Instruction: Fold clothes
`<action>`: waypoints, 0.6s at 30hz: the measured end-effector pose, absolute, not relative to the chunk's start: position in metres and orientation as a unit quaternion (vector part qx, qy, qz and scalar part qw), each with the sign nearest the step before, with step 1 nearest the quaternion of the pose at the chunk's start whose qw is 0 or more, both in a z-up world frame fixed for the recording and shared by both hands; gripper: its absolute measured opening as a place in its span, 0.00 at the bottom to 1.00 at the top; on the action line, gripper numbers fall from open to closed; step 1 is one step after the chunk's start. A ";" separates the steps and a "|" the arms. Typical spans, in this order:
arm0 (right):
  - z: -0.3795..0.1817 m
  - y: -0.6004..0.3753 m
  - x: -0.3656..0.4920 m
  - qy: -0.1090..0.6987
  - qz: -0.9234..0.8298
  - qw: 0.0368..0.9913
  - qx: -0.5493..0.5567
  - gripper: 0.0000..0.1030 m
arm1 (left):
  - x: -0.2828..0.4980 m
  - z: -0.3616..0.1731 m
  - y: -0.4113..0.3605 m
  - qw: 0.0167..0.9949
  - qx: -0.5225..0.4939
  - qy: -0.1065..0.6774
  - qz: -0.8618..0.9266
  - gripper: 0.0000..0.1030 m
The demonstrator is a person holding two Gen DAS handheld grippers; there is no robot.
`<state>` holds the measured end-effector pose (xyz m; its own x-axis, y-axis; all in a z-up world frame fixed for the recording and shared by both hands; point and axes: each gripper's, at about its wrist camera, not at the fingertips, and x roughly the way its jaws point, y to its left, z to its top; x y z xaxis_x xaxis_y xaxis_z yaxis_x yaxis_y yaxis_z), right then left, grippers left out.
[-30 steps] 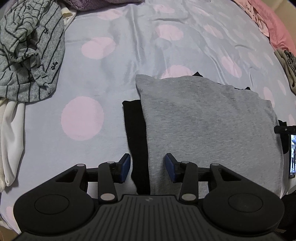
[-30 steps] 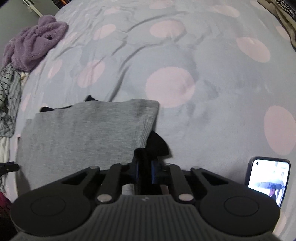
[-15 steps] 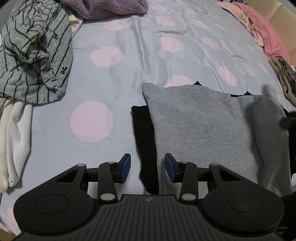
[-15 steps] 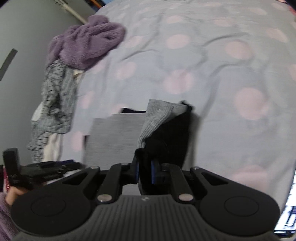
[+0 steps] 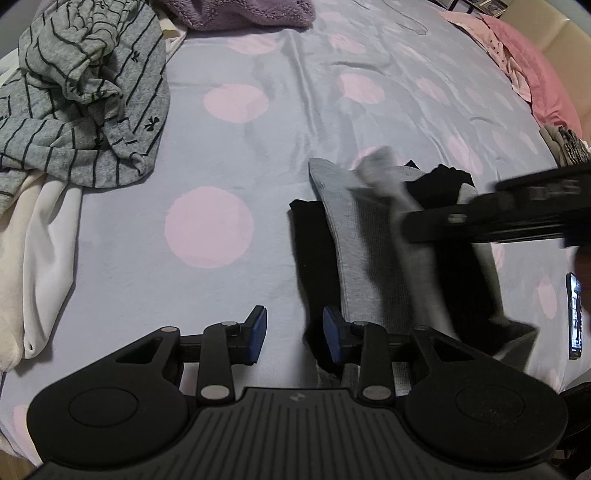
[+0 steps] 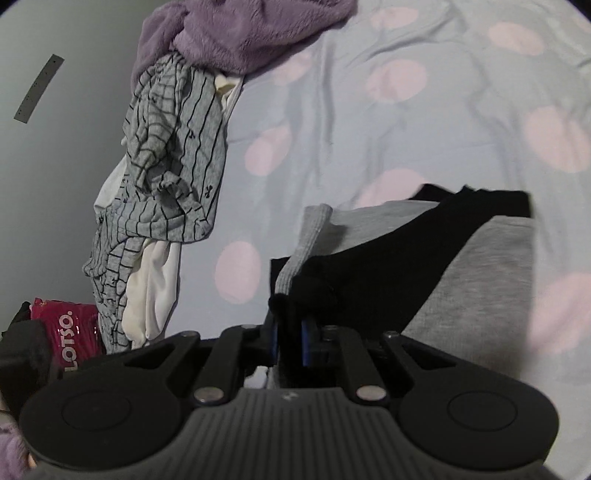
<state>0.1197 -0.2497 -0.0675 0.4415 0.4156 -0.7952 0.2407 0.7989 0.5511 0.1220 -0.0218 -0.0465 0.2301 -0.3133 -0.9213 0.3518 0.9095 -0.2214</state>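
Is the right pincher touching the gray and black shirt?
Touching. The right wrist view shows the right gripper with its blue pads pinched on a fold of the gray and black garment, which rises from the bed into the jaws.

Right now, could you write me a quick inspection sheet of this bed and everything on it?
Surface: bedsheet, pale blue with pink dots, creased.
Job's things: grey-and-black garment, one side lifted and partly folded over.
Clutter: striped grey top, purple fleece, white cloth, pink fabric, phone, red packet.
Grippers: right gripper fingers pinch the garment's edge; left gripper closing, with nothing gripped.
Cables: nothing seen.
Surroundings: grey wall.
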 end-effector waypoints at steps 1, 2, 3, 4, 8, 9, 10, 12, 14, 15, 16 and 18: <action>-0.071 -0.245 0.124 0.526 0.055 0.789 0.312 0.12 | 0.122 -0.046 -0.021 0.784 0.016 0.583 -0.212 0.30; -0.075 -0.241 0.128 0.528 0.055 0.788 0.310 0.12 | 0.122 -0.046 -0.021 0.783 0.017 0.584 -0.212 0.30; -0.079 -0.237 0.132 0.531 0.056 0.788 0.308 0.12 | 0.122 -0.046 -0.022 0.783 0.017 0.584 -0.213 0.30; -0.084 -0.235 0.135 0.534 0.054 0.787 0.305 0.12 | 0.122 -0.046 -0.022 0.782 0.018 0.585 -0.213 0.30; -0.098 -0.232 0.143 0.548 0.045 0.777 0.308 0.23 | 0.123 -0.045 -0.023 0.782 0.023 0.585 -0.214 0.30; -0.097 -0.232 0.142 0.547 0.047 0.776 0.309 0.26 | 0.123 -0.045 -0.024 0.782 0.024 0.585 -0.214 0.30; -0.093 -0.233 0.140 0.545 0.048 0.779 0.306 0.28 | 0.124 -0.044 -0.024 0.783 0.024 0.584 -0.214 0.30; -0.079 -0.236 0.134 0.534 0.048 0.792 0.292 0.37 | 0.123 -0.042 -0.025 0.784 0.025 0.583 -0.212 0.30; -0.061 -0.242 0.125 0.514 0.049 0.811 0.275 0.38 | 0.123 -0.040 -0.024 0.787 0.025 0.581 -0.209 0.30; -0.054 -0.246 0.119 0.507 0.047 0.818 0.266 0.38 | 0.123 -0.038 -0.024 0.788 0.024 0.580 -0.208 0.30; -0.048 -0.250 0.111 0.501 0.043 0.826 0.255 0.38 | 0.122 -0.036 -0.024 0.788 0.022 0.579 -0.207 0.30; -0.042 -0.259 0.092 0.497 0.035 0.834 0.236 0.38 | 0.120 -0.030 -0.024 0.789 0.015 0.576 -0.212 0.30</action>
<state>0.0916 -0.2588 -0.0416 0.5036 0.2936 -0.8125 0.1764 0.8857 0.4294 0.1196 -0.0237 -0.0303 0.2468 -0.3168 -0.9158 0.3524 0.9097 -0.2197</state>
